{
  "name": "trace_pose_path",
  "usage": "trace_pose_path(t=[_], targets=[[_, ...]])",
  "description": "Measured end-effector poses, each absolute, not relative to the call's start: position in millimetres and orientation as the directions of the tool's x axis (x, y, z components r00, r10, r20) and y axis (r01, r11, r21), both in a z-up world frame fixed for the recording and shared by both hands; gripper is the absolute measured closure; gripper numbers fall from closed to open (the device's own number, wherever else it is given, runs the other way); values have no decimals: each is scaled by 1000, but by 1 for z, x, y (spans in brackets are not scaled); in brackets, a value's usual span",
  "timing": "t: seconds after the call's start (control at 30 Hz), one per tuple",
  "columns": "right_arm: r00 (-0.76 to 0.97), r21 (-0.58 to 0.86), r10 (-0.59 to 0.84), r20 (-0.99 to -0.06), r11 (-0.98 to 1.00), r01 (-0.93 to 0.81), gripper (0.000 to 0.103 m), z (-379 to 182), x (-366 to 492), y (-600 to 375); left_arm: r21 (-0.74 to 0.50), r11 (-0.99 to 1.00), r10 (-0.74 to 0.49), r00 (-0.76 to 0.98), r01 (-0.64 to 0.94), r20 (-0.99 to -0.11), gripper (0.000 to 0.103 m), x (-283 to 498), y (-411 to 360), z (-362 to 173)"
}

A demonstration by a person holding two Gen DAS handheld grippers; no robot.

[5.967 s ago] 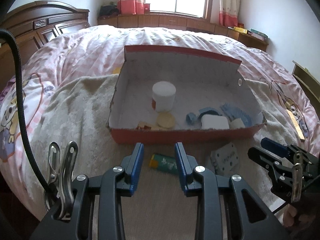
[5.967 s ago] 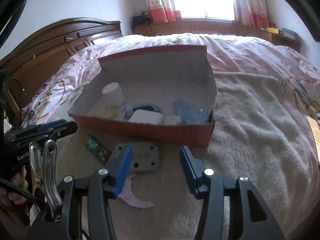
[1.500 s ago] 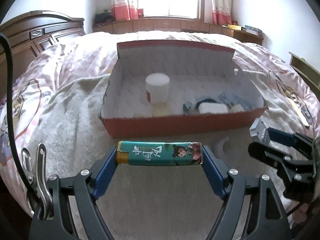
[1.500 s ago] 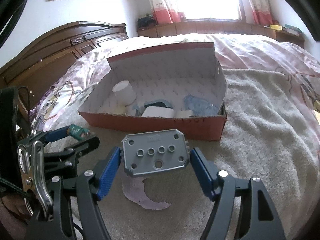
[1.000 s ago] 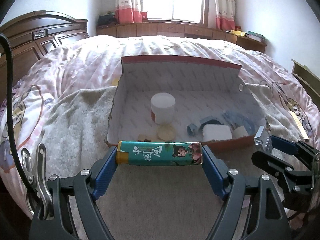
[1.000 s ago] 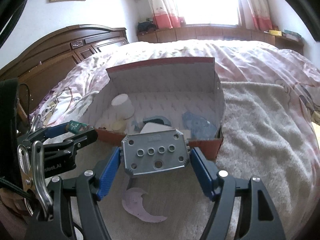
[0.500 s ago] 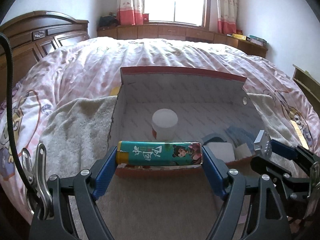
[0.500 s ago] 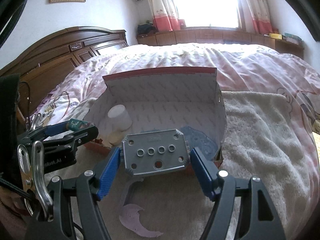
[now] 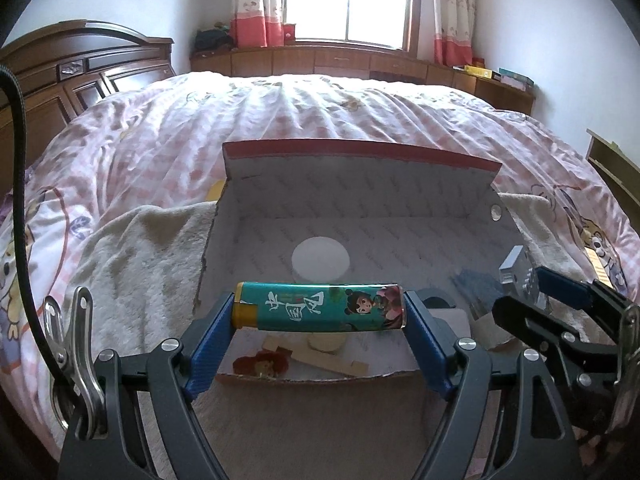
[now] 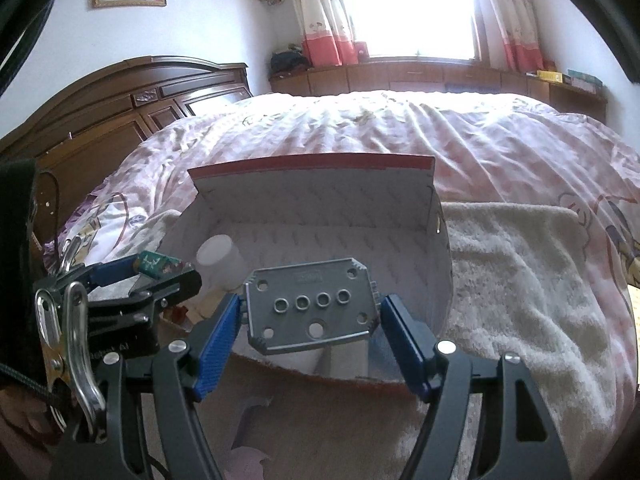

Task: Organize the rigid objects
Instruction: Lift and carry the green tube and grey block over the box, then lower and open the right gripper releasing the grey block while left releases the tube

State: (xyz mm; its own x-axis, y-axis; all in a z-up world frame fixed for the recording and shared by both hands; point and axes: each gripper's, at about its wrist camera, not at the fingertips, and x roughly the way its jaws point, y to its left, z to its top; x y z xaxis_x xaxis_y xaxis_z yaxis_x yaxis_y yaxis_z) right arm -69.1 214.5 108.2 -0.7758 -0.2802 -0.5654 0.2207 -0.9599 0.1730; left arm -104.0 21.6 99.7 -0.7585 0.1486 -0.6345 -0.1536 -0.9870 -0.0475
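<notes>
My left gripper (image 9: 320,314) is shut on a teal lighter (image 9: 320,306) with a cartoon print, held crosswise by its two ends over the near edge of the red cardboard box (image 9: 360,156). My right gripper (image 10: 312,320) is shut on a grey metal plate (image 10: 312,308) with round holes, above the box's (image 10: 312,162) near right part. Each gripper shows at the edge of the other's view: the right one (image 9: 560,312), the left one (image 10: 136,276). A white jar (image 9: 320,258), wooden pieces (image 9: 320,360) and a blue item (image 9: 476,286) lie in the box.
The box rests on a cream towel (image 9: 140,248) spread over a pink checked quilt (image 9: 320,108). A pale purple scrap (image 10: 248,456) lies on the towel in front of the box. A dark wooden headboard (image 9: 60,80) stands at the left, a low cabinet under the window behind.
Both grippers have moved forward with their objects, from in front of the box's near wall to over its near edge. The box interior now sits below and behind the lighter and plate.
</notes>
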Motion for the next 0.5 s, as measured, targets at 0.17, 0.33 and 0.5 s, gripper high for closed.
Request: trace_pose_path(t=[0.17, 0.33, 0.5], targets=[[-773, 175, -273, -573, -962, 210, 28, 106, -79, 217, -43, -987, 145, -755, -153, -639, 21, -109, 23, 95], [-769, 170, -263, -583, -965, 201, 28, 103, -87, 217, -35, -988, 140, -755, -153, -641, 21, -112, 25, 91], [-767, 163, -257, -588, -966, 199, 28, 99, -93, 217, -25, -988, 133, -751, -153, -647, 21, -116, 28, 86]])
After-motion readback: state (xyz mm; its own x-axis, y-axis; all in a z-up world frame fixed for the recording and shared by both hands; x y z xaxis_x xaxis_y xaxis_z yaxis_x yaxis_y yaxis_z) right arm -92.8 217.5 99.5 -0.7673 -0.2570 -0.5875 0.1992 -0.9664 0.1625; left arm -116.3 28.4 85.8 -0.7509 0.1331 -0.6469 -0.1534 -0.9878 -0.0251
